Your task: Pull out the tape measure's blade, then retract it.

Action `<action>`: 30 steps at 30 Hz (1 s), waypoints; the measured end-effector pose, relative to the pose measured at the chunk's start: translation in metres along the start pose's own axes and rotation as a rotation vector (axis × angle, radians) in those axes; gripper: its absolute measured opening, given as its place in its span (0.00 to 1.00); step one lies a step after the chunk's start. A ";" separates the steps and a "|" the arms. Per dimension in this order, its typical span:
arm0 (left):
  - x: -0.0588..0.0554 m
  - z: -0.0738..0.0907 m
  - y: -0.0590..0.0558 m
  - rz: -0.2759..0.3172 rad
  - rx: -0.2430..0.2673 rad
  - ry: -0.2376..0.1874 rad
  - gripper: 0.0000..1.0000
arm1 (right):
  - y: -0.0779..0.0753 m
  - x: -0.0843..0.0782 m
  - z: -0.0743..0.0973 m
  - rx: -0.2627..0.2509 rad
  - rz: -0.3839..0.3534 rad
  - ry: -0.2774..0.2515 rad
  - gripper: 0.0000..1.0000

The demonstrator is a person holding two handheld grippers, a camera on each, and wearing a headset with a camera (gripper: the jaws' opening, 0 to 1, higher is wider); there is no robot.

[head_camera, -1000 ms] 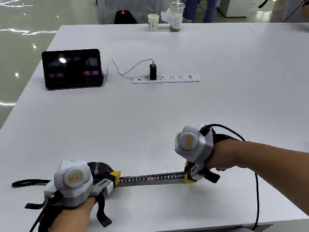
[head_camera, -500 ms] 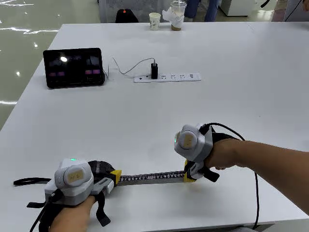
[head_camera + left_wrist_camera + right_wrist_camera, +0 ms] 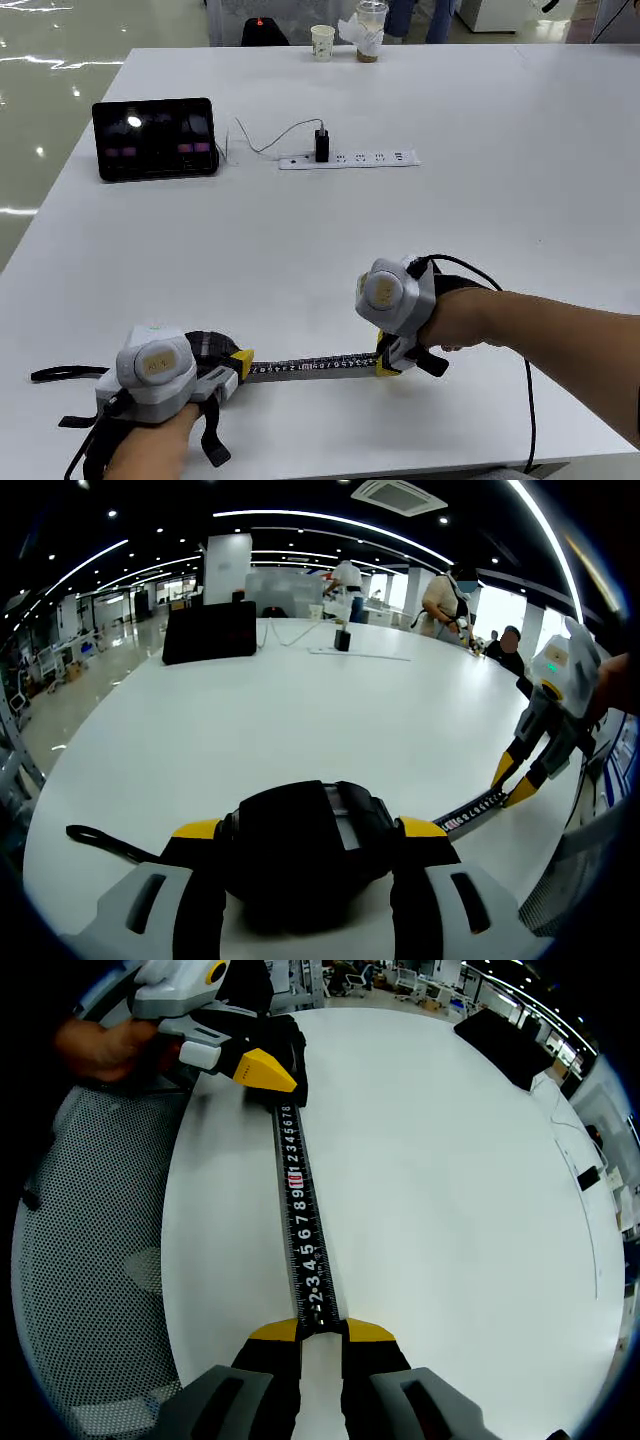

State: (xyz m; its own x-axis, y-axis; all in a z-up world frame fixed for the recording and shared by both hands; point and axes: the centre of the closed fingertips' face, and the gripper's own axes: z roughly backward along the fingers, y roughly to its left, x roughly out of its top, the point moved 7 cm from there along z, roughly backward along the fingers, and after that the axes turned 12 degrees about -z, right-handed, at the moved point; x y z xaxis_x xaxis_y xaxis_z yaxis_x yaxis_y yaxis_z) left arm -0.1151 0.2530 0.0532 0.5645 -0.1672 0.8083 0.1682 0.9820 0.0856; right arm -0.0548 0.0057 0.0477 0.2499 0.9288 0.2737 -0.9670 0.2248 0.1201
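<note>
The black tape measure case (image 3: 203, 348) rests on the white table (image 3: 330, 240) near its front edge, and my left gripper (image 3: 228, 362) is shut on it. In the left gripper view the case (image 3: 305, 840) sits between the yellow-tipped jaws. The blade (image 3: 312, 366) runs out flat to the right, showing roughly 18 cm of scale (image 3: 300, 1210). My right gripper (image 3: 385, 362) is shut on the blade's tip (image 3: 320, 1330). Each gripper shows in the other's view: the right gripper (image 3: 522, 778) and the left gripper (image 3: 240, 1055).
A dark tablet (image 3: 155, 138) stands at the back left, with a white power strip (image 3: 350, 159) and plugged-in charger beside it. Two cups (image 3: 322, 42) stand at the far edge. The case's black strap (image 3: 55, 375) trails left. Mesh chair seat (image 3: 90, 1260) lies beyond the table's near edge.
My right gripper has edged slightly left towards the case, so the exposed blade is a little shorter. The left gripper and case have stayed put.
</note>
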 end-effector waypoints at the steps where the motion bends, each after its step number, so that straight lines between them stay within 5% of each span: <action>1: 0.000 0.000 0.000 0.000 0.000 0.000 0.62 | 0.000 0.001 0.000 0.001 0.003 -0.001 0.11; 30: 0.001 0.001 0.002 0.006 -0.007 -0.009 0.63 | 0.005 0.008 -0.004 0.001 0.028 -0.017 0.11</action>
State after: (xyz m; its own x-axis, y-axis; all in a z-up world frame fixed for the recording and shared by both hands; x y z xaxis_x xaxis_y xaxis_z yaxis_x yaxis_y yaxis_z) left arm -0.1148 0.2546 0.0543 0.5579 -0.1607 0.8142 0.1705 0.9823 0.0771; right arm -0.0577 0.0150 0.0469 0.2232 0.9295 0.2935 -0.9737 0.1982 0.1128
